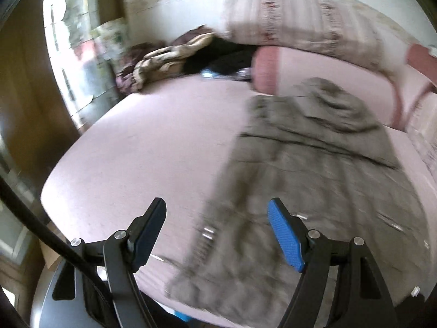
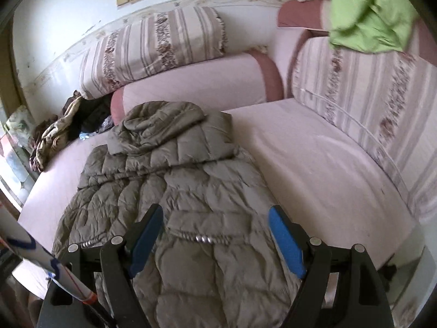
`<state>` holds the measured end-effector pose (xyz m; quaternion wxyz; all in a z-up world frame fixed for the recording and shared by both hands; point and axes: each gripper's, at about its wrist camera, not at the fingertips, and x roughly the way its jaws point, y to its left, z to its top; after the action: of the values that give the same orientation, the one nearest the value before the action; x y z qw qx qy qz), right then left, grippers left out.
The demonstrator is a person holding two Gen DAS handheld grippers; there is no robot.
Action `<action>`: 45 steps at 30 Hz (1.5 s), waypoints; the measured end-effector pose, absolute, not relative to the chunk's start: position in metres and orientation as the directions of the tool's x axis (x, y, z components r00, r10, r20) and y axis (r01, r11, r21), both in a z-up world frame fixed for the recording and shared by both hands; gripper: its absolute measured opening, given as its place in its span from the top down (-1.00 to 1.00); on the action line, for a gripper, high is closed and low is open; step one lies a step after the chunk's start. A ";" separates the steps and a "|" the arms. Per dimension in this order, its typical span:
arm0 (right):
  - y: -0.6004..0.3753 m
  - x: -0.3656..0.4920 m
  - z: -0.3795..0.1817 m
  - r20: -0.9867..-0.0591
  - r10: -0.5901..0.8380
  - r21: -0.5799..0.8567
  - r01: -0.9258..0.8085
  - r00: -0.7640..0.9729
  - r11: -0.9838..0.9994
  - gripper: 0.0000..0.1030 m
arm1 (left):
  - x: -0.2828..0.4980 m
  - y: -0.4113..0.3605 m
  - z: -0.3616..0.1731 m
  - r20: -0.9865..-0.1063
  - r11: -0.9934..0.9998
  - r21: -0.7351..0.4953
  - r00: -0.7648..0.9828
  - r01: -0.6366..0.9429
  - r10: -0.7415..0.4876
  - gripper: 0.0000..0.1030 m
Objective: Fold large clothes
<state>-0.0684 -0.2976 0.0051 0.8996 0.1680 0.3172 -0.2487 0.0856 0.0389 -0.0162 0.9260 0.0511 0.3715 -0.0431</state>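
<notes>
Coat [image 1: 314,169]: smeared by motion blur in the left view.
Coat hem: cut off by the right view's bottom edge.

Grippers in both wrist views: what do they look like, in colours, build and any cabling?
The left gripper and right gripper look identical: black angular linkage arms with round silver pivot bolts, and flat fingers faced with textured blue pads. A thick black cable curves past the left one. Beside the right one runs a white tube with blue markings and red thread.

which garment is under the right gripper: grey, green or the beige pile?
The grey quilted hooded coat, spread flat on the sofa. The green one drapes the backrest; the beige pile sits far left.
</notes>
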 end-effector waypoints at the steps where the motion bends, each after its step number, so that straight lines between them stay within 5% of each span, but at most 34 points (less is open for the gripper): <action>1: -0.303 -0.063 0.003 -0.662 -0.336 0.141 0.551 0.670 0.822 -0.62 | 0.096 0.047 -0.021 -0.703 0.992 0.064 0.710 0.106 -0.030 -0.51; 9: -0.399 -0.074 -0.049 -0.768 -0.356 0.120 0.666 0.532 0.736 -0.79 | 0.163 0.107 -0.091 -0.835 0.996 -0.052 0.544 0.072 -0.083 -0.51; 13: -0.450 -0.085 -0.091 -0.812 -0.192 0.291 0.668 0.551 0.685 -0.79 | 0.178 0.105 -0.112 -0.858 0.969 -0.181 0.456 0.166 -0.238 -0.51; 18: -0.472 -0.080 -0.143 -0.767 0.062 0.548 0.601 0.639 0.581 -0.81 | 0.196 0.090 -0.129 -0.828 0.906 -0.336 0.378 0.257 -0.415 -0.69; 24: -0.447 -0.073 -0.148 -0.705 0.169 0.637 0.510 0.689 0.578 -0.82 | 0.183 0.072 -0.135 -0.761 0.774 -0.546 0.197 0.321 -0.618 -0.69; 32: -0.395 -0.107 -0.149 -0.691 0.254 0.660 0.447 0.677 0.604 -0.79 | 0.117 0.081 -0.129 -0.741 0.749 -0.565 0.186 0.347 -0.645 -0.69; 37: -0.382 -0.138 -0.149 -0.617 0.293 0.736 0.404 0.731 0.543 -0.56 | 0.107 0.069 -0.140 -0.722 0.715 -0.613 0.131 0.335 -0.680 -0.69; 45: -0.351 -0.139 -0.174 -0.598 0.386 0.769 0.366 0.703 0.525 -0.49 | 0.106 0.045 -0.143 -0.749 0.747 -0.554 0.170 0.369 -0.640 -0.80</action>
<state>-0.1389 -0.3510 -0.1736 0.7835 0.4874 0.3854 0.0064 0.1060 0.0453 -0.1431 0.7549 -0.1229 0.5507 -0.3341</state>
